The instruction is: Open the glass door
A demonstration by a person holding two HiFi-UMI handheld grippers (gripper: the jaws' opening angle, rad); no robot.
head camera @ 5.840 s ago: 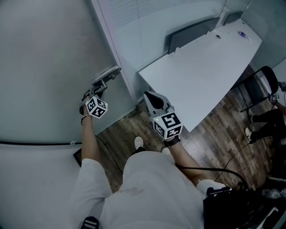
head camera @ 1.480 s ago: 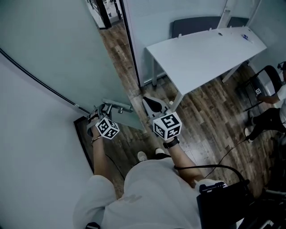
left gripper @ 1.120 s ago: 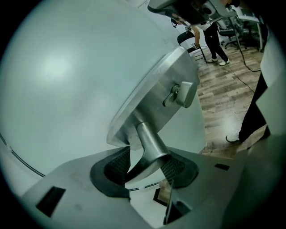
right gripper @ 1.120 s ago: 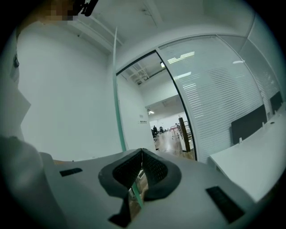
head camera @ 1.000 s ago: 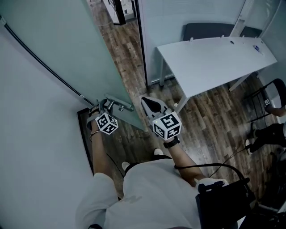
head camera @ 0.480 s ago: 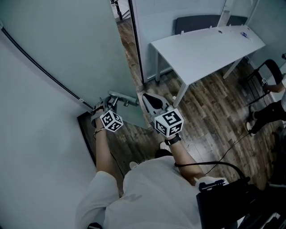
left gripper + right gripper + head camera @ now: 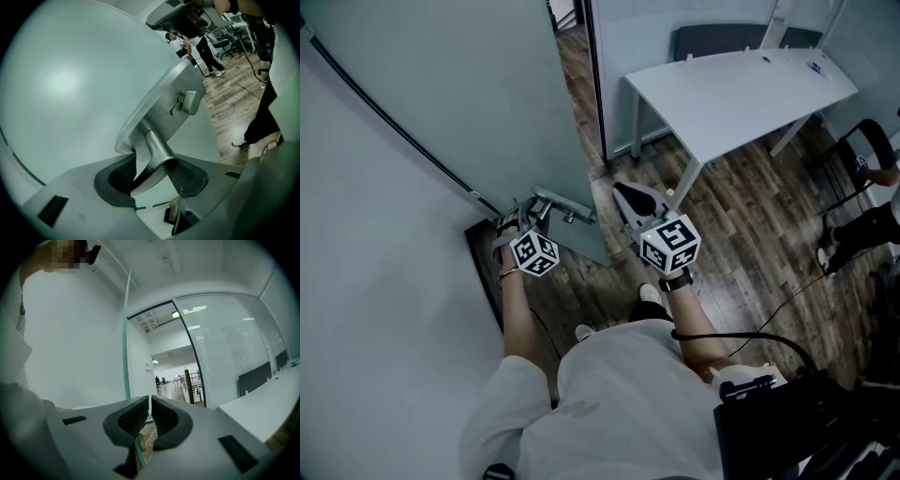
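Glass door [image 7: 459, 103] stands open, free edge angled away from the dark door frame [image 7: 596, 84]. Metal lever handle [image 7: 563, 202] sits near that edge. Left hand-held gripper [image 7: 528, 217] is clenched on the handle, pads pressing both sides of the lever. Right hand-held gripper [image 7: 625, 195] is just right of the handle, jaws closed on nothing, clear of the glass. White worktop [image 7: 741, 89] is well beyond the handle, over wood floor [image 7: 741, 234].
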